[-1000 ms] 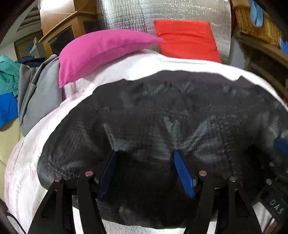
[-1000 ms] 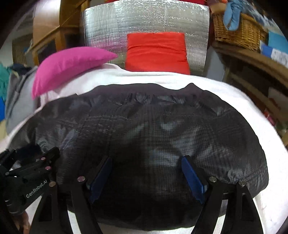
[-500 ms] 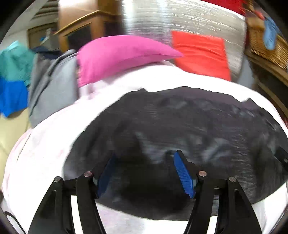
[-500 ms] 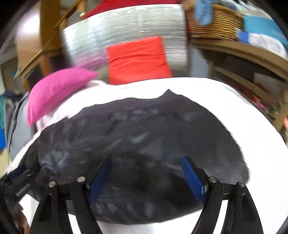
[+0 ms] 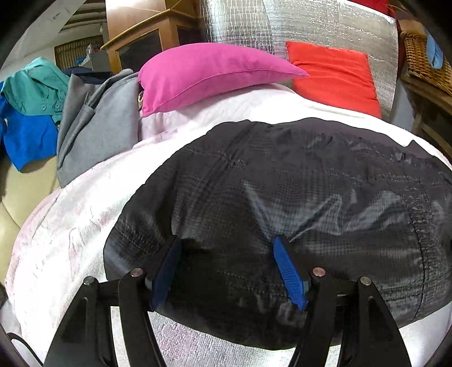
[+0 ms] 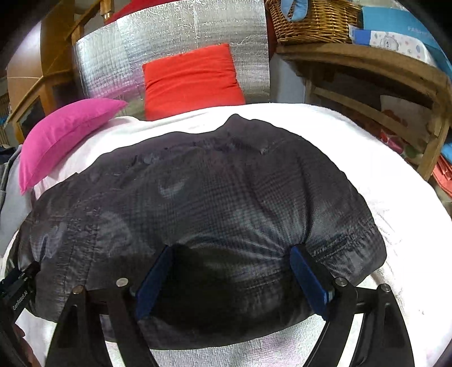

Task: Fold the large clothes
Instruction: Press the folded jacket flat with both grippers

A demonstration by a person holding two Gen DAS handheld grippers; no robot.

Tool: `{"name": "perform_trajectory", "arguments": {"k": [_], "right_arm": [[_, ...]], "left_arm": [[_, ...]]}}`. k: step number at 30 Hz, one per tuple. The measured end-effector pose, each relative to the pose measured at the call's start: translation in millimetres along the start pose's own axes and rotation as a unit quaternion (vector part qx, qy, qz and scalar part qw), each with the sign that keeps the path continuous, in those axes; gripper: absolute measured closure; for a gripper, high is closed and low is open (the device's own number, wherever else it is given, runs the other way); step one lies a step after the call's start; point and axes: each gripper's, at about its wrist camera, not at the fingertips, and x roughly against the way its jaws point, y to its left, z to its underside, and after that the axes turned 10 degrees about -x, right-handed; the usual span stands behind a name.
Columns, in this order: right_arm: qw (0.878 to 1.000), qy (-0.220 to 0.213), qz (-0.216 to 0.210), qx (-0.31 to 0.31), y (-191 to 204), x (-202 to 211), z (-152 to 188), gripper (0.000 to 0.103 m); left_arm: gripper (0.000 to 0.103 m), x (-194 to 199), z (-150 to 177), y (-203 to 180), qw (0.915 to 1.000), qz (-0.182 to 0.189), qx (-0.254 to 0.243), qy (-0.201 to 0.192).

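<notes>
A dark checked jacket (image 5: 296,183) lies folded into a broad block on the white bedcover (image 5: 79,214). My left gripper (image 5: 226,242) rests on its near left part, blue pads wide apart and tips dug into the cloth, which wrinkles around them; nothing is pinched. My right gripper (image 6: 231,249) sits on the near right part of the jacket (image 6: 212,192). Its jaws are opening, with the fabric bulging up between the tips but not clamped. The left gripper's body (image 6: 17,288) shows at the lower left edge of the right wrist view.
A pink pillow (image 5: 209,73) and a red cushion (image 5: 333,76) lie at the head of the bed against a silver quilted panel (image 6: 175,48). Grey, teal and blue clothes (image 5: 93,121) are piled at the left. A wooden shelf (image 6: 367,70) with a wicker basket (image 6: 310,19) stands on the right.
The two grippers have slid apart along the jacket's near edge, the left one leftward and the right one rightward. More white cover shows at each side. The right pads stand slightly wider.
</notes>
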Motion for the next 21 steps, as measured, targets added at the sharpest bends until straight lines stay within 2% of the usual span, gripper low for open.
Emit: {"name": "perform_trajectory", "arguments": {"k": [4,8,11,12,14,17,18,21], "right_arm": [[1.0,-0.007,0.008,0.01,2.7,-2.0,3.0,0.015],[1.0,-0.026,-0.001,0.015,2.0,3.2,7.9,0.015],[0.999,-0.05,-0.013,-0.002,-4.9,16.0,6.7,0.015],[0.998,-0.063,-0.013,-0.009,-7.8,21.8,6.0,0.015],[0.997,-0.078,-0.009,-0.016,-11.4,26.0,3.1,0.015],[0.998,-0.057,0.004,-0.021,-15.1,15.0,0.8,0.015],[0.999,-0.042,0.007,-0.019,-14.7,7.9,1.4,0.015],[0.999,-0.034,0.014,-0.013,-12.1,4.0,1.6,0.014]], "left_arm": [[0.034,-1.5,1.8,-2.0,1.0,-0.002,-0.003,-0.006],[0.034,9.7,5.8,8.0,0.999,0.006,0.027,-0.035],[0.034,37.4,7.6,26.9,0.9923,-0.021,0.079,-0.093],[0.034,40.0,7.4,30.5,0.9913,-0.03,0.084,-0.096],[0.034,35.1,7.9,37.0,0.9912,-0.039,0.096,-0.083],[0.033,3.3,10.3,38.6,0.9952,-0.034,0.091,-0.003],[0.032,1.5,10.0,37.8,0.9954,-0.038,0.088,-0.001],[0.032,1.5,8.8,35.2,0.9959,-0.047,0.078,0.001]]}}
